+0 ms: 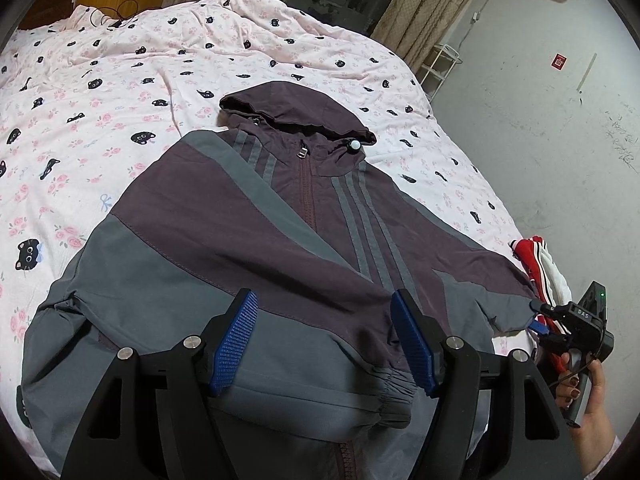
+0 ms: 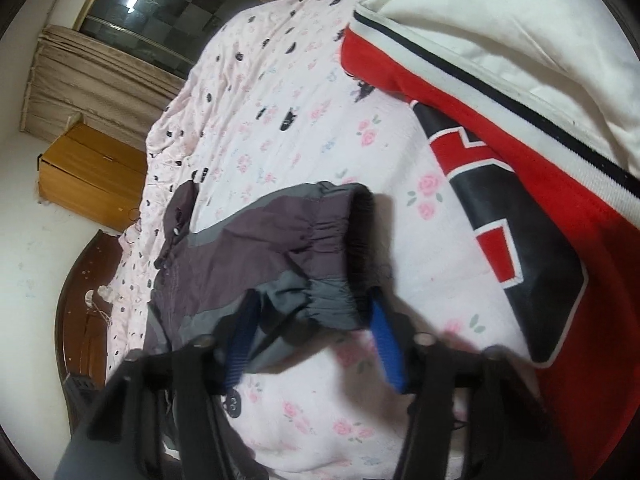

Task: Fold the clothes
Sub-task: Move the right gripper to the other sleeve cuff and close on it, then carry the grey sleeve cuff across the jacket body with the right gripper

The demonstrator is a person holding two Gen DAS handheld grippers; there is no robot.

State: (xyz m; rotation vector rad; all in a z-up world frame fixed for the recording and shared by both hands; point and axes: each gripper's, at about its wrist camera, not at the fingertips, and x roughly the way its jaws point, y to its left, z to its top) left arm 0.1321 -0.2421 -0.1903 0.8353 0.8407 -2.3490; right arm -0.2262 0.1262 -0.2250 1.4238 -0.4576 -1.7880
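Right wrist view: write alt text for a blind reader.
The right gripper straddles the gathered cuff of a purple and grey jacket on a pink floral bedsheet. A red, white and black garment lies beside it.

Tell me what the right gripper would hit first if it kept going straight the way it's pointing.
Most likely the jacket's elastic sleeve cuff, which already sits between the right gripper pads. Beyond it lies the pink bedsheet. Depth is hard to judge through the blur.
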